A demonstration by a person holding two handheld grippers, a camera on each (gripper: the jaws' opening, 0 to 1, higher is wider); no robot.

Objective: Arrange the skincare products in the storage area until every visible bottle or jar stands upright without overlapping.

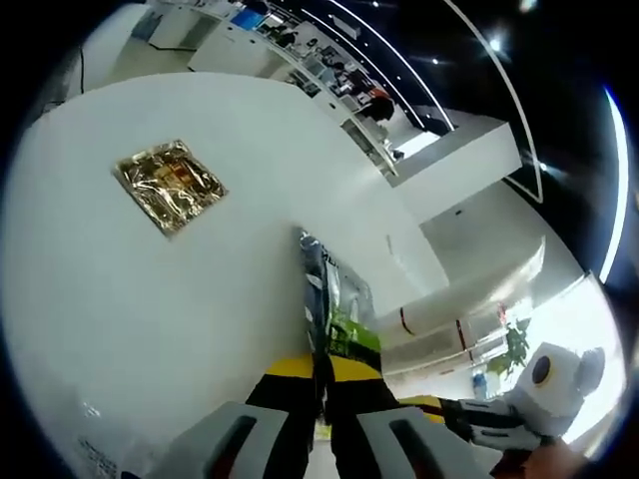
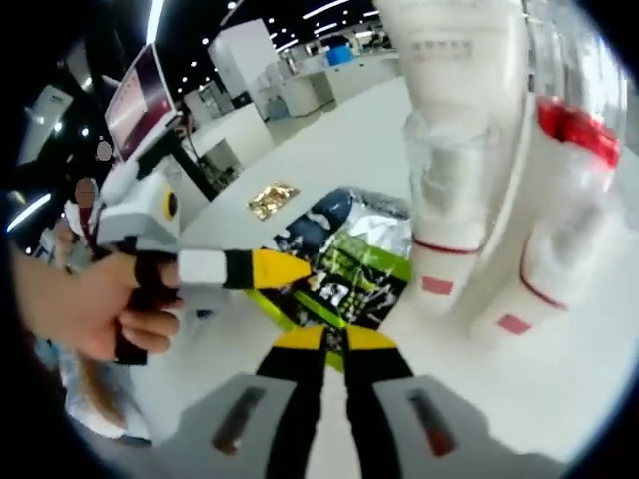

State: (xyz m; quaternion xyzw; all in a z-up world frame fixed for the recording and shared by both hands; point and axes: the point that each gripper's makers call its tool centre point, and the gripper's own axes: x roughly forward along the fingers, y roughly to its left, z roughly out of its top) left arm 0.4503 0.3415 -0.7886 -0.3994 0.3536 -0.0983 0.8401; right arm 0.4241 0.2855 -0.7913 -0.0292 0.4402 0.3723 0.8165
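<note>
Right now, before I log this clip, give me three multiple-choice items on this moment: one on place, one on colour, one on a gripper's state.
1. Where does the gold foil packet lie?
A. flat on the white table, apart from the other items
B. inside a jar
C. between the right gripper's jaws

2. What colour are the bands on the white bottles?
A. blue
B. red
C. black

3. How is the left gripper?
A. wide open
B. shut on the green and black sachet
C. shut on a bottle

Answers: 1 A, it lies alone on bare tabletop. 2 B, red rings circle the bottles. 3 B, its yellow tips pinch the sachet's lower edge.
</note>
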